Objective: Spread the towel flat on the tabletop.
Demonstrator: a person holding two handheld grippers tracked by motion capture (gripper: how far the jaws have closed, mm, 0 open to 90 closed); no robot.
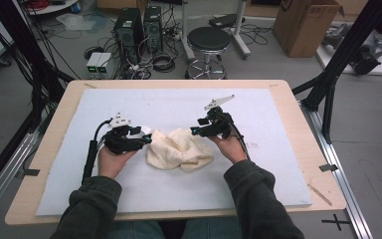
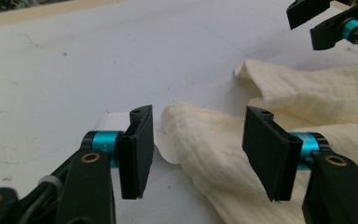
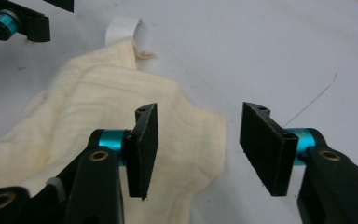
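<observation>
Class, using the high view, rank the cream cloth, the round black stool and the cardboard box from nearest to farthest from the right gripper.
1. Cream cloth: just left of the right gripper, on the white mat.
2. Round black stool: on the floor beyond the table's far edge.
3. Cardboard box: far right corner of the floor.

Cloth (image 1: 179,149) at frame centre, on the mat (image 1: 258,179) | mat on the table (image 1: 306,144) | left gripper (image 1: 146,139) at the cloth's left edge | right gripper (image 1: 195,131) at its upper right edge | stool (image 1: 209,40) above the table, top centre | cardboard box (image 1: 303,25) upper right.
</observation>
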